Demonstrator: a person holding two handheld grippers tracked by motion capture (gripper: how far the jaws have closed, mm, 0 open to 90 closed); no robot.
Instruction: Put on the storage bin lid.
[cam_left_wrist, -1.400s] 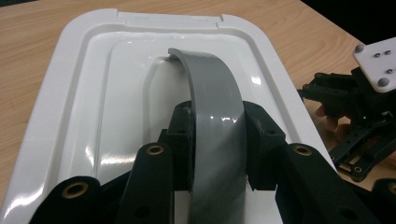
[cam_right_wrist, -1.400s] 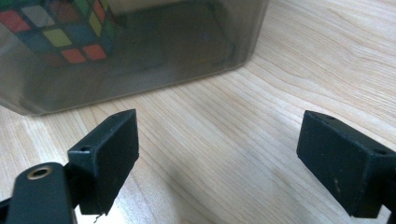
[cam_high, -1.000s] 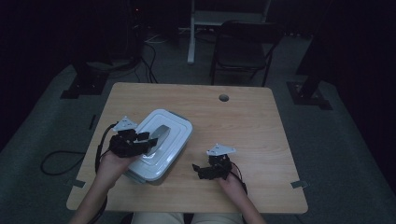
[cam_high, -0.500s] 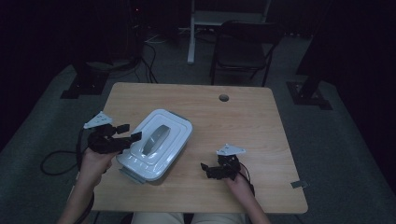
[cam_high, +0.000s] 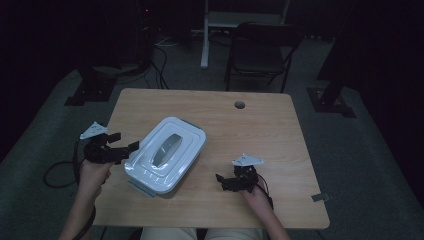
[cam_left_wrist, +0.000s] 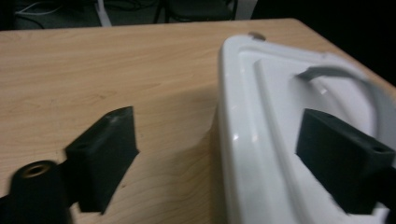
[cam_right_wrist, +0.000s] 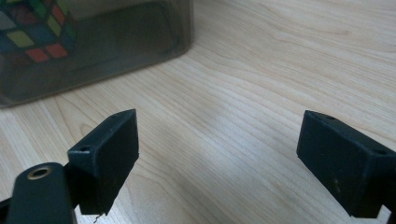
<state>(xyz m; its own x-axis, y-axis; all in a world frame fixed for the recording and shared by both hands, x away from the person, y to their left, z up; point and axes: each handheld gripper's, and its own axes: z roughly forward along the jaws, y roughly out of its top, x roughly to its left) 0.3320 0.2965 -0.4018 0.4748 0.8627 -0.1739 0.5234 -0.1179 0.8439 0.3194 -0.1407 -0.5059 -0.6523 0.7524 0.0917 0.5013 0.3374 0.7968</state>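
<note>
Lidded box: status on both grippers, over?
Left gripper open, jaws just opened, straddling the box lid edge. Right gripper open, off it. Nothing in the way.

You are looking at a table (cam_high: 260, 125) of pale wood-grain laminate, its top smooth with a soft sheen where the light is catching it. The container's lid (cam_high: 165, 152) is showing as white moulded plastic, glossy enough to be throwing small highlights along its ridges, and its handle (cam_high: 164, 149) is reading as grey plastic with a duller finish. In the right gripper view the container's wall (cam_right_wrist: 116, 37) is appearing as smoky, see-through plastic, smooth and faintly reflective, with a cube (cam_right_wrist: 32, 28) of glossy coloured tiles showing through it. The pads (cam_left_wrist: 105, 154) of your left gripper (cam_high: 120, 145) are looking like matt black plastic, slightly grainy.
</note>
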